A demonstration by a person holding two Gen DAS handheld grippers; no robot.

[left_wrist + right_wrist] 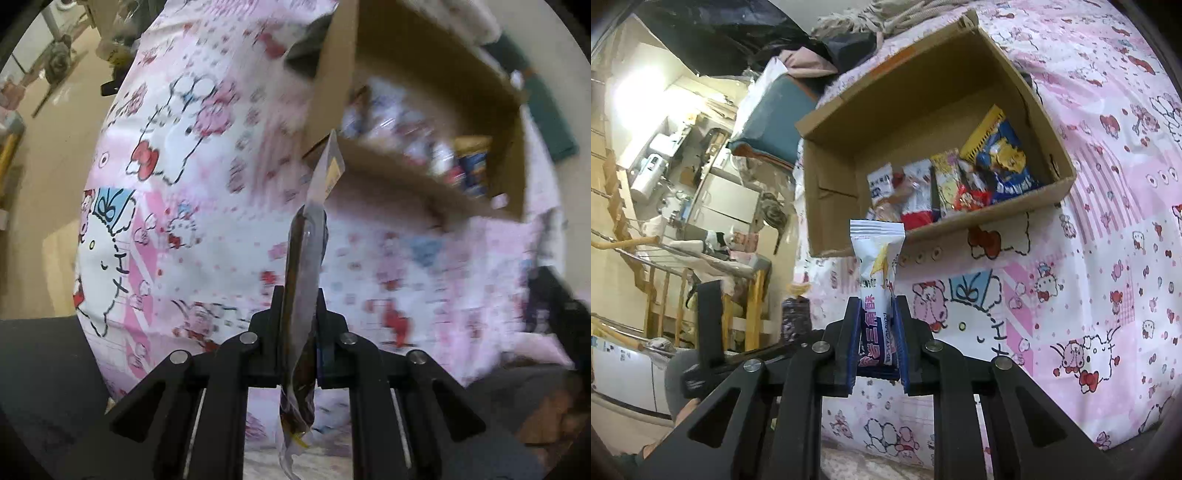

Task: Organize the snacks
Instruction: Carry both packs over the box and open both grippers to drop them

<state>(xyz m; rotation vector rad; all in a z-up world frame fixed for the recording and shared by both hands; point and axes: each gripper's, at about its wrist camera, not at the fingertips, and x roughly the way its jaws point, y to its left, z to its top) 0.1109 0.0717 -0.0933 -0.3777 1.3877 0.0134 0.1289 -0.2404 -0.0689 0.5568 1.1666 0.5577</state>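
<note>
Setting: a cardboard box (923, 122) is lying on a bed under a pink cartoon-print sheet (1108, 240); no bench is showing.
Left tongs: the left tongs (299, 306) are pinching a dark, flat snack packet (304, 273) edge-on, its pale sealed end with a yellow patch pointing toward the box's near wall (406, 173). The jaws are standing nearly closed, with only the packet's thickness between them.
Right tongs: the right tongs (877, 314) are clamping a white snack bar (877, 266) with pink and blue lettering upright, its crimped top just short of the box's front wall. The jaws are as far apart as the bar is wide.
Box contents: several snack packets (942, 184) are crowding the right-hand end, a blue and yellow bag (1001, 155) leaning at the far right; the left half is looking bare.
Step in hand: likely carrying both snacks to the box.
Doing it well: lifting each snack clear of the near wall before moving in, so the loose packet ends are not catching the rim; aiming for the bare left half; releasing low, one hand at a time.
Caution: the left view is blurring, so the packet's exact gap to the box is hard to judge.
</note>
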